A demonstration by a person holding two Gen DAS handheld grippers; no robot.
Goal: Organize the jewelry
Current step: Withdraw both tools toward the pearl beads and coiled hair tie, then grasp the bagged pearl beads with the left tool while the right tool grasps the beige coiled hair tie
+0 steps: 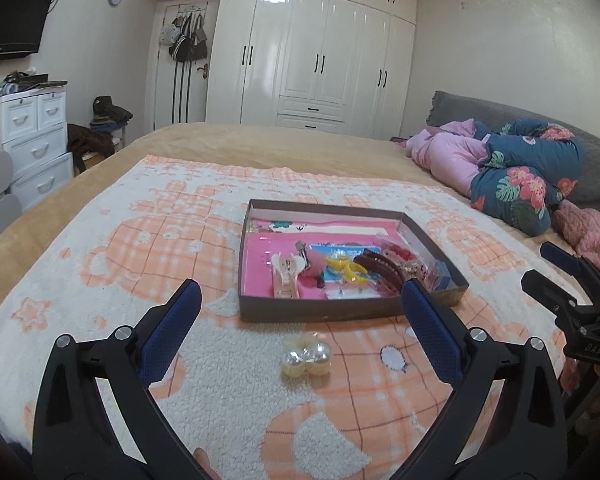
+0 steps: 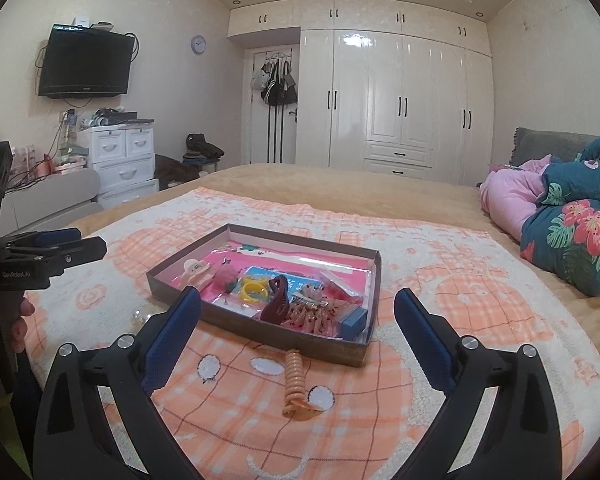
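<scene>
On the blanket (image 2: pixel 440 248), a peach clip (image 2: pixel 297 388) lies lengthwise pointing at the box (image 2: pixel 260 336), just short of it. Pearl clip (image 1: pixel 306 356) sits nearby. Box holds clips and bands. Left gripper (image 1: pixel 300 308) and right gripper (image 2: pixel 298 312) gape, empty.

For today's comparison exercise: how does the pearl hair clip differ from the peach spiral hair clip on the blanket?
The pearl hair clip is squat, cream and shiny; the peach spiral hair clip is long, ribbed and matte. The pearl one lies before the left tool, the spiral one before the right tool. Both lie outside the box.
</scene>
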